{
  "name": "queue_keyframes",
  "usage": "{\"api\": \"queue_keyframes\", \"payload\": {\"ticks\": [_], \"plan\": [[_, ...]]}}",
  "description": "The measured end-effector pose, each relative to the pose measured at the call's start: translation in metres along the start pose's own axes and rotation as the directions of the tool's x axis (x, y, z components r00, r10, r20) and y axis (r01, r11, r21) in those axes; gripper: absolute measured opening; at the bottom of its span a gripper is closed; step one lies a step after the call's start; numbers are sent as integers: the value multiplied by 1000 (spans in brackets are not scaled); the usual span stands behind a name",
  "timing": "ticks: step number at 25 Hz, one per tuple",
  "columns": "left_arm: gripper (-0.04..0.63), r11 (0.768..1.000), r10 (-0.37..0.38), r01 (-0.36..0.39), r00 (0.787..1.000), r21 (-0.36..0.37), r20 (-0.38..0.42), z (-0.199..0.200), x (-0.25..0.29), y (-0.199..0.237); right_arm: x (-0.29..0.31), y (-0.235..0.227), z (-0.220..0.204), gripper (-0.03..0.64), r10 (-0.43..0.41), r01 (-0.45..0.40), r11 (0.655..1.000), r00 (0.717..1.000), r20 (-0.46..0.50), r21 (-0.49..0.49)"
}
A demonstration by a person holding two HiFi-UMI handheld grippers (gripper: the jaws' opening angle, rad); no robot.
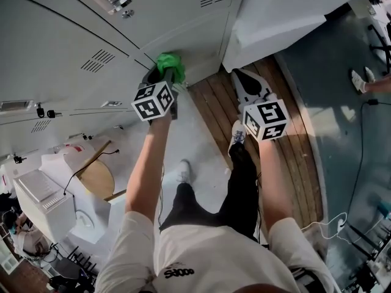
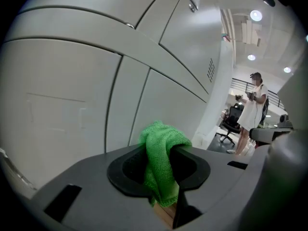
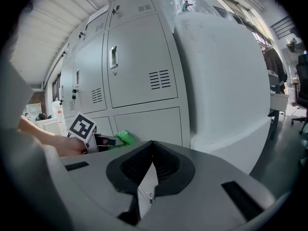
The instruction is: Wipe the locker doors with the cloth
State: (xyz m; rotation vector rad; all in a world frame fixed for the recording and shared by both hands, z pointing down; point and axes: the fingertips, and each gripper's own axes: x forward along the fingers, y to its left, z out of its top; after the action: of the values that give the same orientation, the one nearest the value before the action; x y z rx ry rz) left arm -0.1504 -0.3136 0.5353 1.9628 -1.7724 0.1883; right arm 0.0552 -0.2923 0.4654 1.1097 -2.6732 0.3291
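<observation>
Left gripper view: left gripper (image 2: 161,173) clamped on green cloth (image 2: 162,148) — cloth bunched between jaws, right up at lower locker door (image 2: 62,109). Right gripper (image 3: 151,146) — jaws together, nothing between, apart from lockers.

- A workplace hall, office-like, is indicated.
- Grey vented metal lockers (image 3: 139,66) are ranged along one wall.
- An office chair (image 2: 230,124) and ceiling spotlights (image 2: 256,15) are seen beyond.

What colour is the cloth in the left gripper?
Bright green cloth; the left gripper view shows it best.
</observation>
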Motion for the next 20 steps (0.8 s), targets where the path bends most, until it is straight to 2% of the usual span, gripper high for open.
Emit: {"api": "queue_keyframes", "payload": {"ticks": [4, 11, 20], "plan": [[110, 999, -17, 17, 1000, -45, -6, -6, 32, -26, 2, -19, -5, 9, 10, -10, 1000, 1000, -8, 10], [110, 995, -73, 71, 997, -71, -24, -16, 91, -79, -3, -58, -11, 9, -6, 6, 1000, 1000, -21, -2], [110, 986, -161, 159, 986, -60, -43, -26, 147, -130, -18, -103, -24, 9, -71, 71, 997, 997, -25, 15]]}}
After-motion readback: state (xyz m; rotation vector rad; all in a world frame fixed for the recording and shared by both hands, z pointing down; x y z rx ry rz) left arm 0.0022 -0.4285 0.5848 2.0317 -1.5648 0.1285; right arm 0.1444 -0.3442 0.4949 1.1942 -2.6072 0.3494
